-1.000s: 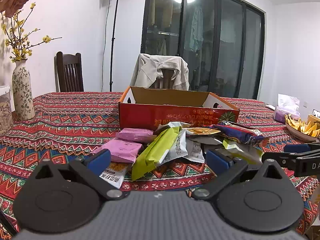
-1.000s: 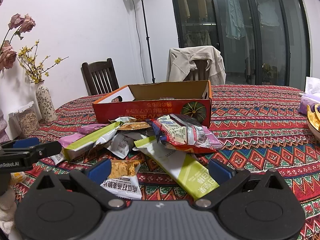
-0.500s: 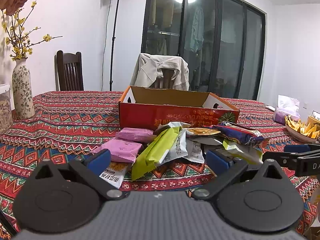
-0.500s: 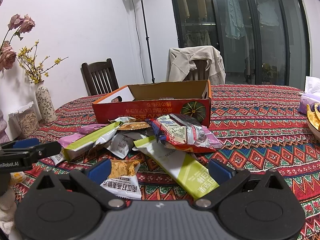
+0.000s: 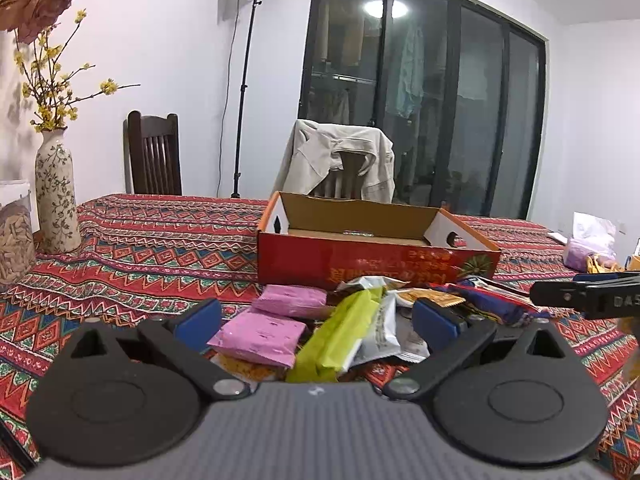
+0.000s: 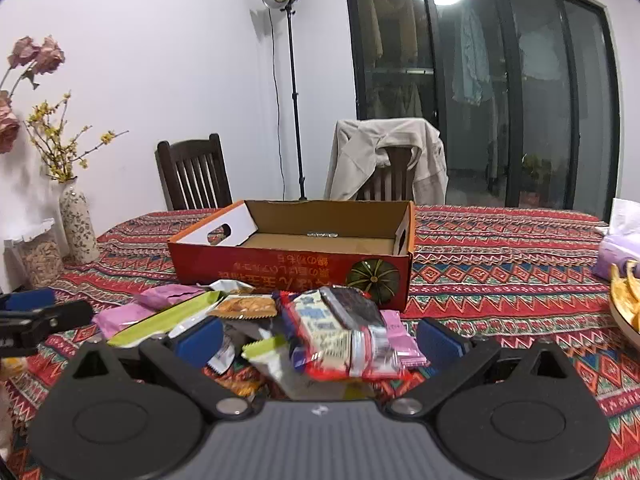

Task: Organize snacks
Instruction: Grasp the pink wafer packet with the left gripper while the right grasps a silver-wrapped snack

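Note:
A pile of snack packets lies on the patterned tablecloth in front of an open red cardboard box (image 5: 376, 256) (image 6: 296, 268), whose inside looks bare. My left gripper (image 5: 316, 322) is open and low over the near left of the pile, above a pink packet (image 5: 260, 338) and a long green packet (image 5: 340, 336). My right gripper (image 6: 320, 340) is open too, with a red, white and blue packet (image 6: 336, 332) lying between its fingers, untouched. Each gripper shows at the edge of the other's view: right gripper (image 5: 588, 294), left gripper (image 6: 36, 316).
A flowered vase (image 5: 56, 196) and a jar (image 6: 38, 252) stand at the table's left. At the right sit a purple tissue pack (image 6: 616, 252) and a bowl of yellow chips (image 6: 624, 300). Two chairs and a lamp stand (image 6: 296, 120) are behind the table.
Both grippers have moved forward to the pile, so the box looks nearer. The red, white and blue packet now lies between the right gripper's fingers. Both stay open.

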`<state>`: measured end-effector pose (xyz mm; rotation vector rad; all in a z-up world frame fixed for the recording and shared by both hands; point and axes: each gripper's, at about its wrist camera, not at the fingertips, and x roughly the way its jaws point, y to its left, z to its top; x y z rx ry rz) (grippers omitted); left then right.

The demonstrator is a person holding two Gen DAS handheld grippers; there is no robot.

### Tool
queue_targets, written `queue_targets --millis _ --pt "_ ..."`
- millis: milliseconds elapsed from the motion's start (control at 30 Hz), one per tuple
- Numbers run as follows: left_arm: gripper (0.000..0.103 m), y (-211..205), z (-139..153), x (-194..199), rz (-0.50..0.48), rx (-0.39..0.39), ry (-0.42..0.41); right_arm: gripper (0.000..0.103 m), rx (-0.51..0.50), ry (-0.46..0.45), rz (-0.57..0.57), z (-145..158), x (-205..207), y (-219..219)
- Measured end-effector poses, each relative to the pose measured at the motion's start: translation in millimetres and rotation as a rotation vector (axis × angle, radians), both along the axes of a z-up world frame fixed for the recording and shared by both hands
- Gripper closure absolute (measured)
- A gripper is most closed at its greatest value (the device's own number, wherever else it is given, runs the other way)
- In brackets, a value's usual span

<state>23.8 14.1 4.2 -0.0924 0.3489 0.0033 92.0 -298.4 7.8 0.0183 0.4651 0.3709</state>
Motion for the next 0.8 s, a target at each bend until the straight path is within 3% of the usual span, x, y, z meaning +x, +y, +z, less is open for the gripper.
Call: queue_targets --millis 200,400,567,800 --pt "0.000 13 -1 11 0.038 -0.002 0.017 0.005 -0.020 0.092 0.012 -11 46 6" --pt "0.000 25 -2 24 0.068 0.028 0.067 0.023 -0.028 0.168 0.034 -25 74 11" --pt "0.000 31 -7 42 0.085 0.071 0.137 0.037 -0.004 0.146 0.035 -28 70 9" --pt "0.000 26 -13 74 0.065 0.175 0.233 0.044 0.065 0.056 0.005 -32 54 -5"
